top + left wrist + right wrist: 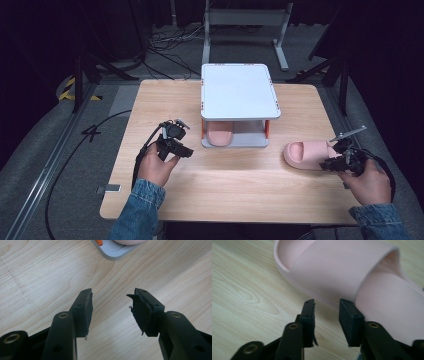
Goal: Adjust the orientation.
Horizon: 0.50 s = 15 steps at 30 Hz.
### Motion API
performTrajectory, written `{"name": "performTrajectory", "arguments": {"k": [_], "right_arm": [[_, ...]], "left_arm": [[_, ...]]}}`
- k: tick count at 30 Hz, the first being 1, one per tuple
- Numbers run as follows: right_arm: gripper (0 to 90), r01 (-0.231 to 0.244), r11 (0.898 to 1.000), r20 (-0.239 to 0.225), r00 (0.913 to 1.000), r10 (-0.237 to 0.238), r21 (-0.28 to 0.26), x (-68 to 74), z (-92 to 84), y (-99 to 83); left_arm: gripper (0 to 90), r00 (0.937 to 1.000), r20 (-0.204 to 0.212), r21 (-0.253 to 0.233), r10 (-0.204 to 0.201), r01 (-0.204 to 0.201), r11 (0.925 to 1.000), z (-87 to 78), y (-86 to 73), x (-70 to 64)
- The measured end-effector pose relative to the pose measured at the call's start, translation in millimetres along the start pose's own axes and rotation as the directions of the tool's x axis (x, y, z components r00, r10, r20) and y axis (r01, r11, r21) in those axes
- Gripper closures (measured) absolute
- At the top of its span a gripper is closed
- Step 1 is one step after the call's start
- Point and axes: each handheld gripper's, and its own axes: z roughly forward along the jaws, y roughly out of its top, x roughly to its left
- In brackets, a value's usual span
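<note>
A pink slipper (305, 154) lies on the wooden table (240, 185) at the right, toe pointing left. My right gripper (327, 164) sits just behind its heel side. In the right gripper view the jaws (327, 303) stand apart at the slipper's (337, 267) side wall, pads not pressing on it. A second pink slipper (220, 135) rests on the lower level of a small white two-tier rack (239, 90). My left gripper (185, 150) hovers left of the rack, open (111, 296) over bare wood with nothing between its jaws.
The rack's grey base corner (112, 252) with an orange post lies just ahead of the left jaws. Cables trail off the table's left side. A metal stand (245, 30) and dark floor lie beyond the far edge.
</note>
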Motion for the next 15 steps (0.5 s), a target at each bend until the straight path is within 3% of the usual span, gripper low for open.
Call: {"name": "performTrajectory", "arguments": {"k": [1,3,5,6,9,11,15], "right_arm": [[54.5,-0.001,1.000,0.009,1.0000,0.001,-0.016,-0.7,-6.9,-0.7],[52.1,0.007,1.000,0.021,0.9998,-0.006,-0.026,-0.5,-9.9,-0.9],[45.1,0.048,0.997,0.039,0.9982,-0.046,-0.060,-1.0,-14.7,-2.3],[42.6,0.080,0.994,0.053,0.9956,-0.076,-0.076,-2.0,-14.8,-3.2],[36.9,0.104,0.992,0.079,0.9921,-0.098,-0.068,-8.9,-2.8,-1.9],[36.7,0.112,0.991,0.077,0.9913,-0.107,-0.068,-10.6,1.8,-0.8],[35.9,0.159,0.984,0.009,0.9873,-0.159,-0.079,-9.3,20.8,6.9]], "left_arm": [[50.8,1.0000,0.000,-0.004,0.001,-0.001,1.0000,-1.7,-1.3,0.4],[50.8,1.0000,-0.001,-0.008,-0.005,0.005,1.0000,-2.5,-2.2,0.7],[50.8,1.0000,-0.004,-0.009,-0.008,0.008,0.9999,-3.4,-3.8,1.9],[50.8,1.0000,-0.007,-0.006,-0.005,0.005,1.0000,-3.6,-4.3,2.4],[50.7,0.9998,-0.010,0.000,-0.014,0.014,0.9999,-3.4,-7.9,3.2],[50.7,0.9998,-0.010,0.000,-0.017,0.017,0.9999,-3.7,-9.3,3.6],[50.8,0.9993,-0.016,0.000,-0.033,0.033,0.9994,-6.2,-15.5,6.8]]}}
